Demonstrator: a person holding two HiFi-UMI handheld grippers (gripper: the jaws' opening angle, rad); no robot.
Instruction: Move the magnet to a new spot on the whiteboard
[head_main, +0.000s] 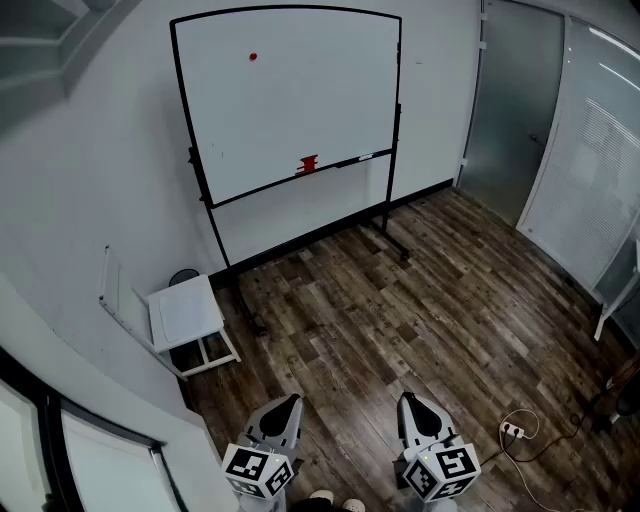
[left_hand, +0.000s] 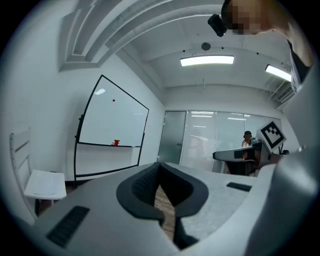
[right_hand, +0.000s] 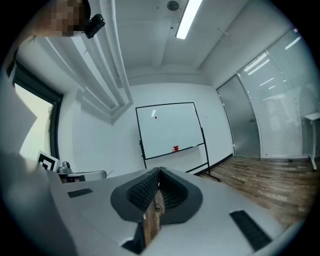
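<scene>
A small red magnet (head_main: 253, 57) sticks near the top left of the whiteboard (head_main: 300, 110), which stands on a wheeled frame across the room. The left gripper view shows the magnet (left_hand: 113, 100) far off, and so does the right gripper view (right_hand: 155, 117). My left gripper (head_main: 291, 400) and right gripper (head_main: 407, 398) are low at the near edge of the head view, side by side and far from the board. Both have their jaws closed together at the tips with nothing between them.
A red object (head_main: 308, 164) and a marker (head_main: 365, 157) rest on the board's tray. A white folding chair (head_main: 185, 315) stands against the left wall. Glass doors (head_main: 515, 100) are at the right, and a cable with a power strip (head_main: 513, 430) lies on the wood floor. A person (left_hand: 247, 142) is at a desk.
</scene>
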